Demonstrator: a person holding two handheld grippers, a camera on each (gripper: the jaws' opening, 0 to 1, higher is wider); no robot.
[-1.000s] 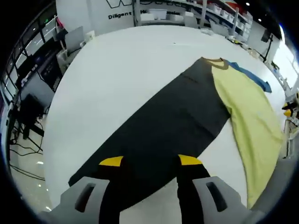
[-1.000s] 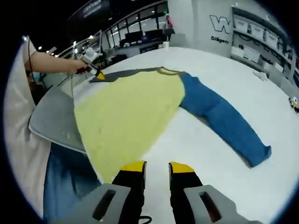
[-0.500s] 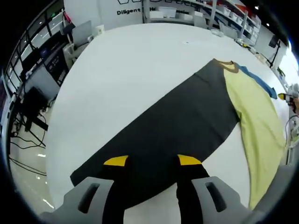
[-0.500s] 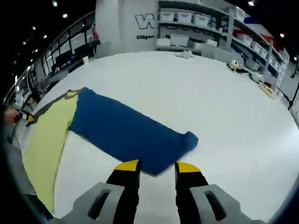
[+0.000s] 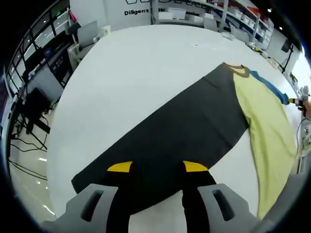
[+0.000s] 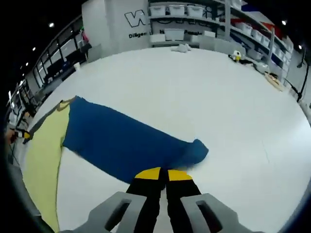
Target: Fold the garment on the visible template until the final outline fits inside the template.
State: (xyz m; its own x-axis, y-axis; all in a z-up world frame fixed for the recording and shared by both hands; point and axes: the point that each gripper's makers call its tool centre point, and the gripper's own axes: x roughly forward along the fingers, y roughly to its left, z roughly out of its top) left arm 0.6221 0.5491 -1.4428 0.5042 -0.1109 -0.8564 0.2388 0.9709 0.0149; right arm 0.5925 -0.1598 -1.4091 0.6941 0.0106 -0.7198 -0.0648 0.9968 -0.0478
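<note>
The long-sleeved cloth garment [image 5: 252, 121], yellow-bodied with one dark grey sleeve [image 5: 180, 131] and one blue sleeve [image 6: 126, 143], lies flat across the white table [image 6: 209, 92]. The left gripper [image 5: 152, 167], lower centre, hovers spread wide over the grey sleeve; the right gripper [image 6: 160, 174] is pinched onto the blue sleeve's edge.

The jaws of the right gripper [image 6: 163, 174], spread apart half a second ago, have been brought together at the blue sleeve [image 6: 126, 141] edge.

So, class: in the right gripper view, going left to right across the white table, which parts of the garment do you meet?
Yellow body panel → blue sleeve → the sleeve's bunched cuff → bare white table.
</note>
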